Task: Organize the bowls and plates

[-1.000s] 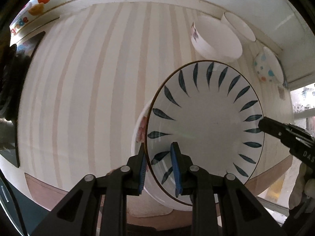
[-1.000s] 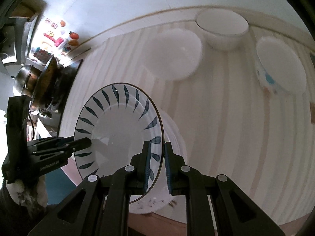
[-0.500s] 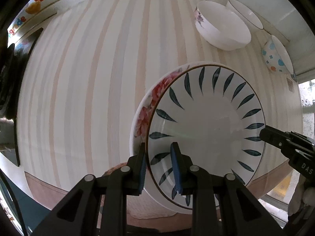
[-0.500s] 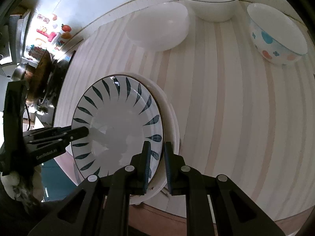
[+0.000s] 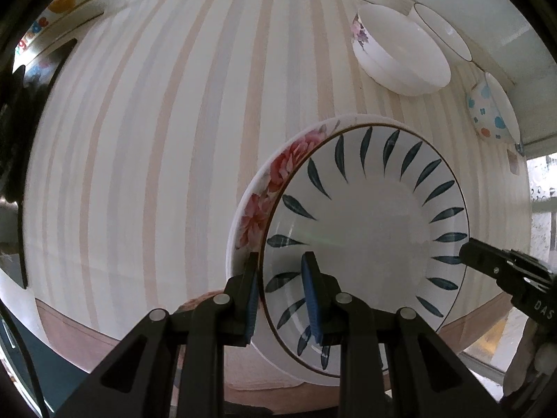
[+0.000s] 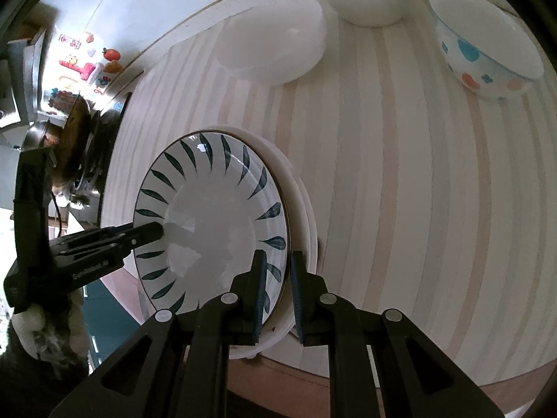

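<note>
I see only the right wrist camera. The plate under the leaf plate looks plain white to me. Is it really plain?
Observer: No. In the left wrist view the lower plate has red flowers on its rim.
Operator: How does the left gripper hold the leaf plate?
Observer: The left gripper is shut on the rim of the leaf plate, with one finger inside it and one outside, over the flowered rim.
Operator: Does the large white bowl at the back have any pattern?
Observer: Yes, the large white bowl has purple flowers on its side.
</note>
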Tool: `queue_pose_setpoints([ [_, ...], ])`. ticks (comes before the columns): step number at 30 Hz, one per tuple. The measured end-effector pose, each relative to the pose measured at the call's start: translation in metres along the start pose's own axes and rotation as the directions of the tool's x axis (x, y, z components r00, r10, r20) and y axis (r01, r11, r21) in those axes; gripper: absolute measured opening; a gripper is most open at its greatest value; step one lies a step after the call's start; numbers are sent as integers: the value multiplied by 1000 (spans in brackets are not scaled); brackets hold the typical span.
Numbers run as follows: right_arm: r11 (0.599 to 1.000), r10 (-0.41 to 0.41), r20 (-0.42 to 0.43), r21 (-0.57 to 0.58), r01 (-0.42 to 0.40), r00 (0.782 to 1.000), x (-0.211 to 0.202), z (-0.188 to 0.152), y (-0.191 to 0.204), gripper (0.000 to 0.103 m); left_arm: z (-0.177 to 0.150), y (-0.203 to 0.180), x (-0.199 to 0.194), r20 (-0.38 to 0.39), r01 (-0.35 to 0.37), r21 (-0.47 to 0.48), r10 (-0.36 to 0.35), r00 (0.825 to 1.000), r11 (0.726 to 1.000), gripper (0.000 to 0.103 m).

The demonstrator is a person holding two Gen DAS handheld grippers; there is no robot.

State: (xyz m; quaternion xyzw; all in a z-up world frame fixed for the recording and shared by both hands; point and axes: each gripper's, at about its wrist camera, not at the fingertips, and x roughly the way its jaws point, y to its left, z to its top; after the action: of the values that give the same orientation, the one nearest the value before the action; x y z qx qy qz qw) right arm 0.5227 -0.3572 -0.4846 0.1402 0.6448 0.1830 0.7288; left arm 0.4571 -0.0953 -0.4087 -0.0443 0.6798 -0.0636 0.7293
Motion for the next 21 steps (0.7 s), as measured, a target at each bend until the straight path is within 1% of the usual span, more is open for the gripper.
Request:
queue_pose_setpoints([
  [2,1000,11,-4,16,-11,1000,0,1,-2,18,2,2,1,-4,11,-16,-12,1000,1000,21],
  [6,999,1,-2,33,-1,1000,1,1,2,18,7,9,-2,-23,38,-54,-39,999,998,21],
  [8,998,-8,0,54,8,1000,1,0,3,18,6,12,-3,-25,40,-64,-41,999,997,21],
  [10,998,-13,4,64,13,1000,0,-1,1,18,6,12,-8,-15,20,-49,-20,1000,999,21],
  [13,997,-36,16,70,35,999,-5,-2,4,18,5,9,-17,-4,12,-29,-12,1000,1000,21],
  [14,997,-48,23,67,46,999,-7,-4,7,18,2,7,-22,5,-4,-13,4,1000,1000,21],
  [17,995,-86,43,55,83,995,-18,-7,17,18,-14,-2,-39,41,-36,28,35,999,999,21],
  [19,992,-124,62,44,121,990,-27,-14,28,18,-23,-6,-51,64,-74,55,71,995,996,21],
  [21,989,-142,75,37,140,987,-38,-22,38,18,-38,-11,-70,104,-99,82,90,990,992,21],
])
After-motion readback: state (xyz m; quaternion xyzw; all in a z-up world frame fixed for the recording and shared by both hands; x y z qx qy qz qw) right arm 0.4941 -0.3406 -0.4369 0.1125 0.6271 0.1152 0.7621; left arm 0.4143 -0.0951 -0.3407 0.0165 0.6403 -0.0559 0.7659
